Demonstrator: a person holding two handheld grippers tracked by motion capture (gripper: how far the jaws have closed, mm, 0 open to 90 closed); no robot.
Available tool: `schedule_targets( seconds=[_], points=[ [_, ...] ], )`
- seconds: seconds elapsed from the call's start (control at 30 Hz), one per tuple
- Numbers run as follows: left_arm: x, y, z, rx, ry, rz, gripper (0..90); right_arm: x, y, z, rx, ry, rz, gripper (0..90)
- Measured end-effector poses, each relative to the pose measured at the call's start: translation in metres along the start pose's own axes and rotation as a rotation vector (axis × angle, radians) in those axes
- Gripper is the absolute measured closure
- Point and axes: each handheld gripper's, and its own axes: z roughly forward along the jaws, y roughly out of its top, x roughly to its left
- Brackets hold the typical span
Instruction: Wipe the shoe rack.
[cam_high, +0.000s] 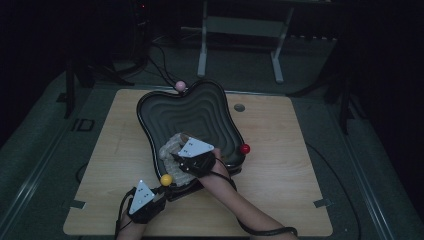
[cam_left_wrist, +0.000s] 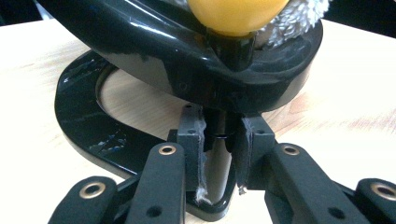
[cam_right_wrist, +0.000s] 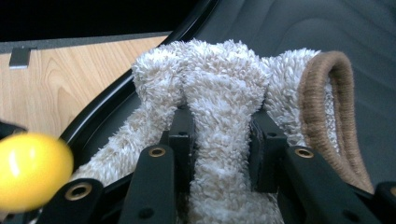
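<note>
On the tabletop (cam_high: 280, 150): one black tray (cam_high: 200, 112) with three knobs; right tool (cam_right_wrist: 219, 135) pinching one fleecy cloth (cam_right_wrist: 224, 93); left tool (cam_left_wrist: 219, 140) clamping the tray's stand (cam_left_wrist: 84, 126).

A fluffy cream-white fleece cloth with a brown bound edge (cam_right_wrist: 327, 107) lies bunched in the near part of a glossy black, wavy-rimmed plastic tray with stepped ridges (cam_high: 150, 107). A fold of the cloth stands up, pinched into a ridge. The tray sits tilted on a black curved base (cam_left_wrist: 79, 126) on the wooden table, a yellow ball knob (cam_high: 166, 179) at its near rim.
</note>
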Motion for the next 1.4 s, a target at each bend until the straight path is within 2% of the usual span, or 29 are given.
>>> schedule_targets(
  seconds=[0.37, 0.63, 0.77, 1.03, 1.4],
  points=[
    [0.0, 0.0, 0.0, 0.0, 0.0, -0.002, 74.2, 0.007, -0.018, -0.013, -0.002, 0.003, -0.002, 67.2],
    [0.0, 0.0, 0.0, -0.002, -0.002, 0.0, 74.2, 0.002, -0.013, -0.014, 0.0, 0.024, 0.039, 67.2],
    [0.0, 0.0, 0.0, -0.002, -0.004, -0.001, 74.2, -0.007, 0.002, -0.011, -0.027, 0.026, 0.066, 67.2],
    [0.001, 0.0, 0.0, -0.002, -0.004, 0.003, 74.2, -0.033, 0.048, 0.003, -0.075, 0.008, 0.1, 67.2],
    [0.001, 0.0, 0.0, -0.001, -0.006, 0.0, 74.2, -0.061, 0.104, 0.033, -0.079, -0.04, 0.119, 67.1]
  ],
)
